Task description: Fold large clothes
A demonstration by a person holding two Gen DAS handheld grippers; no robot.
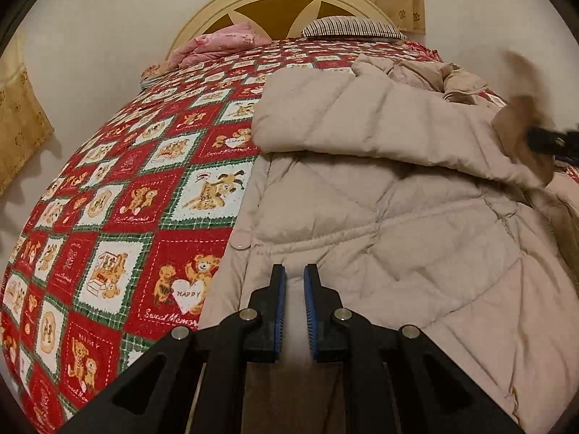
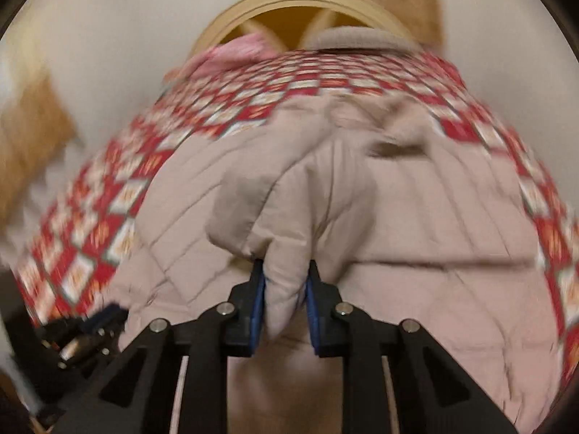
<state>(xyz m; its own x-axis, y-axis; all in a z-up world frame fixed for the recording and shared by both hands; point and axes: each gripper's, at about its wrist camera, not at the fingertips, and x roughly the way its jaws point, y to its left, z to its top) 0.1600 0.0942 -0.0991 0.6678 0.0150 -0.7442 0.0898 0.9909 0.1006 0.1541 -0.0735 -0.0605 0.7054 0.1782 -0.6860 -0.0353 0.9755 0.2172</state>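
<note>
A large beige quilted coat (image 1: 380,199) lies spread over a bed (image 1: 119,195) covered by a red, green and white teddy-bear quilt. In the left wrist view the coat fills the frame from 12 through 5 o'clock, with one padded sleeve (image 1: 343,119) folded across its body.

The left gripper (image 1: 294,275) hovers over the coat's near left edge at 6 o'clock, its blue-padded jaws almost closed with only a thin gap and nothing between them. Just ahead of it, at 11 o'clock from the tips, sits a round snap button (image 1: 240,244).

The right gripper (image 2: 286,271) is closed on a thick fold of a padded sleeve (image 2: 289,202), the fabric bulging out beyond the pads; that view is blurred. In the left view it shows only as a dark smear at 3 o'clock beside a brown fur trim (image 1: 521,115).

At 12 o'clock stand a cream arched headboard (image 1: 275,3), a pink pillow (image 1: 217,43) and a striped pillow (image 1: 353,28). Yellow patterned curtains (image 1: 21,123) hang at 9 o'clock.
</note>
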